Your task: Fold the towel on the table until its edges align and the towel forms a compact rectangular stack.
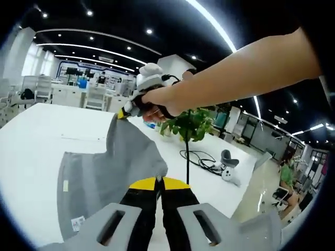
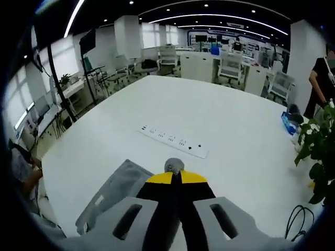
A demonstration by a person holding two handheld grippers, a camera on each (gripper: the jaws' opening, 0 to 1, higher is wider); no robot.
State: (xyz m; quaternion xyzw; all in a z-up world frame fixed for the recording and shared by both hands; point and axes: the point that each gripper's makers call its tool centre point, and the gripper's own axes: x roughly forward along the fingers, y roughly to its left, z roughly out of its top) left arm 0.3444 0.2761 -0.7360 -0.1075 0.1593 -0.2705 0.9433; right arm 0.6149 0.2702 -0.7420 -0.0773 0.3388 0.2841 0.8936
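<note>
Towel point(image 1: 112, 167) lifted off the white table point(image 1: 36, 136) by both tongs, each clamped on a corner.

In the left gripper view the left tongs point(image 1: 158, 183) are together on a pinch of grey cloth at their yellow tips, and the towel runs up from there to the right tongs point(image 1: 125, 112), held in a hand point(image 1: 157, 99) higher up, also shut on the cloth. The rest of the towel hangs and spreads down onto the table toward the near edge, where its lower end is cut off behind the left tongs. In the right gripper view a small grey bunch point(image 2: 174, 166) pokes out between the closed tips of the right tongs point(image 2: 176, 178), with more towel lying below. The cloth is plain grey with small white labels point(image 1: 77, 223) near one edge. A power strip point(image 2: 172, 141) lies mid-table; a potted plant point(image 1: 188, 125) stands at the far side.
</note>
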